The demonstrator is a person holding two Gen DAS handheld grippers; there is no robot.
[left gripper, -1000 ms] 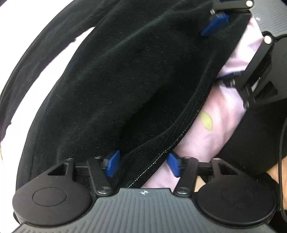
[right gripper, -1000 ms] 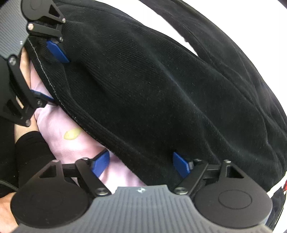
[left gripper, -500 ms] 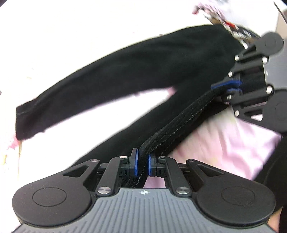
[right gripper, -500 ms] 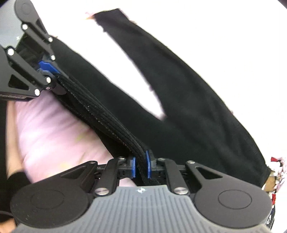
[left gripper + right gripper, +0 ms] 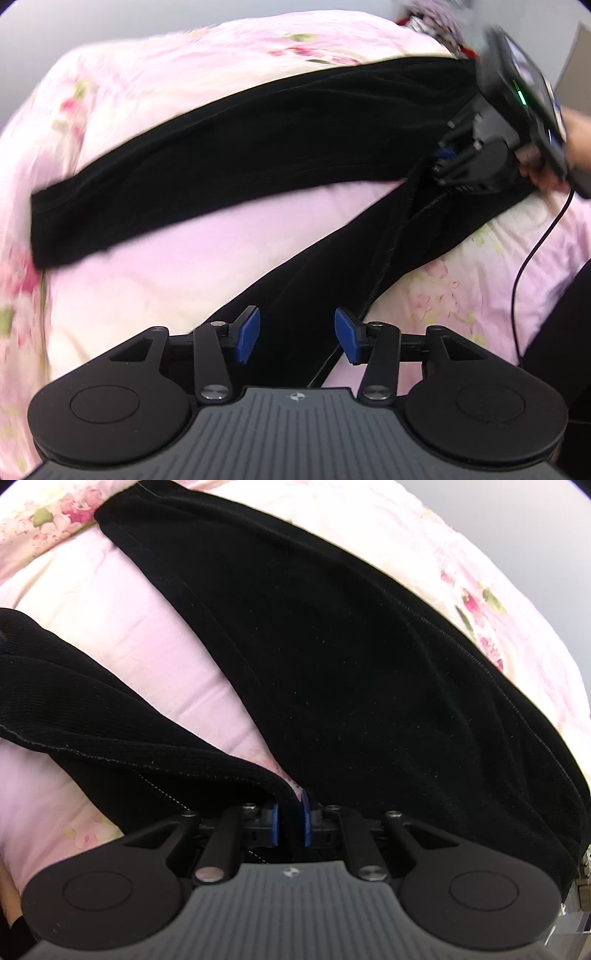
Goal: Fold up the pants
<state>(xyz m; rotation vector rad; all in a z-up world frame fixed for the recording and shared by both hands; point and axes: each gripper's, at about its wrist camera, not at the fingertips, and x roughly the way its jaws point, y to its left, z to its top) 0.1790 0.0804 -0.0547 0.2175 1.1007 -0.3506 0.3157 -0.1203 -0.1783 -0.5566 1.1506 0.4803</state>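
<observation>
Black pants (image 5: 258, 147) lie spread on a pink floral bedcover (image 5: 184, 258), one leg stretching far left, the other running down toward me. My left gripper (image 5: 297, 338) hangs over that nearer leg. Its jaws are opening, and the cloth below them is not pressed by the blue pads. At the right, my right gripper (image 5: 448, 162) pinches the waistband. In the right wrist view the right gripper (image 5: 290, 821) has a fold of the pants (image 5: 351, 646) between its pads; the jaws are easing open slightly but still press on it.
A person's hand (image 5: 576, 140) holds the right gripper, and a black cable (image 5: 535, 251) trails from it across the bedcover (image 5: 147, 627). A patterned cloth heap (image 5: 436, 14) sits at the bed's far edge. A dark sleeve (image 5: 561, 314) fills the right border.
Both grippers shut on the waistband and lifted it. The left gripper has now let go, opened and risen, while the right has carried its end of the waistband away sideways.
</observation>
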